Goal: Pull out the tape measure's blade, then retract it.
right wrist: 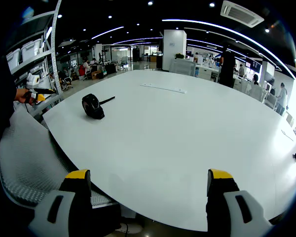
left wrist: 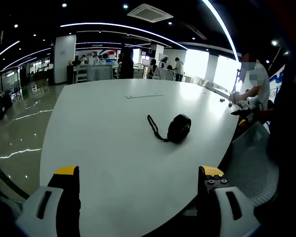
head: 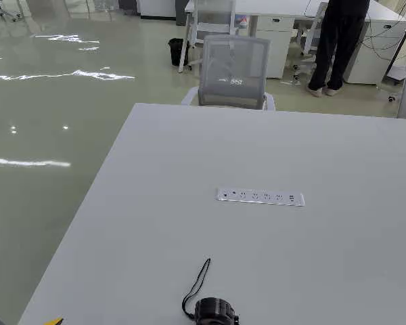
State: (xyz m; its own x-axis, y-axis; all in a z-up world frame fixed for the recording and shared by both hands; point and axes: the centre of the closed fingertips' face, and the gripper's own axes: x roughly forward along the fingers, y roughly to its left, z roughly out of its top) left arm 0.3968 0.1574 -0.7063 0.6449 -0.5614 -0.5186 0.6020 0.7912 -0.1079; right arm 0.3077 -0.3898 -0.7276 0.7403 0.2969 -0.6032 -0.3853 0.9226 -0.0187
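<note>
A black tape measure (head: 216, 313) lies on the white table (head: 189, 169) at its near edge, blade in, with its black wrist strap (head: 196, 288) trailing away from me. In the left gripper view the tape measure (left wrist: 179, 127) sits ahead and a little right of my left gripper (left wrist: 139, 171), well beyond the yellow-tipped fingers (left wrist: 66, 171). My left gripper is open and holds nothing. In the right gripper view the tape measure (right wrist: 92, 106) is far off to the left. My right gripper (right wrist: 150, 173) is open too, hanging off the table's near edge.
A white power strip (head: 260, 197) is set flush in the table's middle. A grey mesh chair (head: 233, 71) stands at the far edge, and another mesh chair (right wrist: 24, 163) is close by me. A person (head: 338, 40) stands at desks behind.
</note>
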